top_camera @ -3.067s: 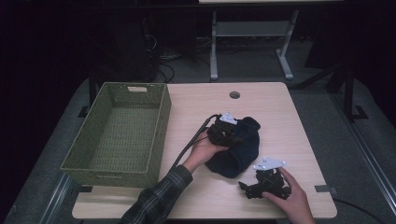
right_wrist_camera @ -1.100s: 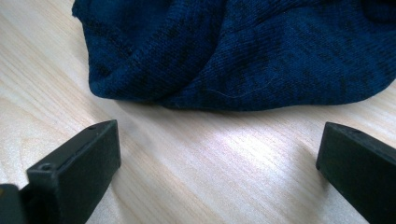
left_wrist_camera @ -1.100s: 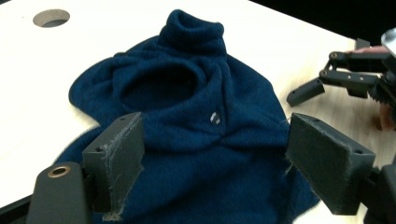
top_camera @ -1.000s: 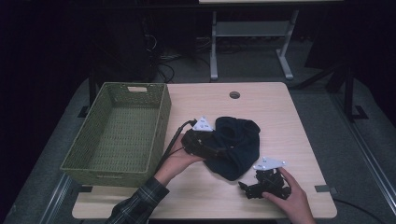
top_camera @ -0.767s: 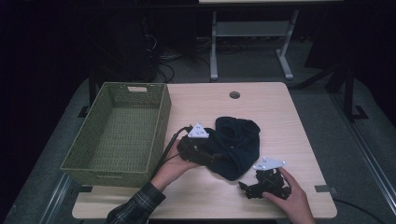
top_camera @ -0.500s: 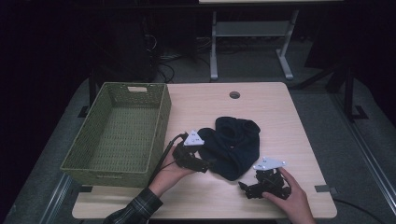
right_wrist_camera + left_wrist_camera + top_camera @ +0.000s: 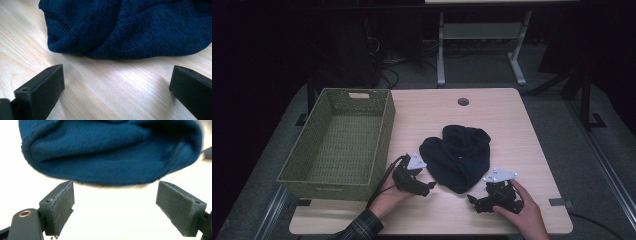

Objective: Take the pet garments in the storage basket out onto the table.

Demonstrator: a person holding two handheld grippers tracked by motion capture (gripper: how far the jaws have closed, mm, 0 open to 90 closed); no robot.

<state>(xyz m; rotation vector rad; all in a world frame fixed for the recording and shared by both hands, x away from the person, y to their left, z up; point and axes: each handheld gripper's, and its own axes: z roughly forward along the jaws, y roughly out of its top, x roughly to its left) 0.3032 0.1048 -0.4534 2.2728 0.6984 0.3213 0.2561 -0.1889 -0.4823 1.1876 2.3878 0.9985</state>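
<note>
A dark blue knitted garment [image 7: 458,155] lies crumpled on the light wooden table [image 7: 502,115], near its front middle. My left gripper [image 7: 428,187] rests low on the table just left of the cloth, open, its pads [image 7: 62,202] empty and the blue fabric [image 7: 110,150] a short way ahead of them. My right gripper [image 7: 473,201] sits at the front right, open too, with the garment's edge [image 7: 125,30] lying beyond its bare jaws. Neither gripper touches the cloth.
A green woven basket [image 7: 297,170] stands empty at the table's left side, close to my left hand. A round cable hole [image 7: 463,101] is at the back of the table. Dark floor and a white frame [image 7: 477,30] lie beyond.
My left gripper let go of the garment and drew back left and toward the front edge. The cloth now lies flat and spread. The right gripper has stayed put.
</note>
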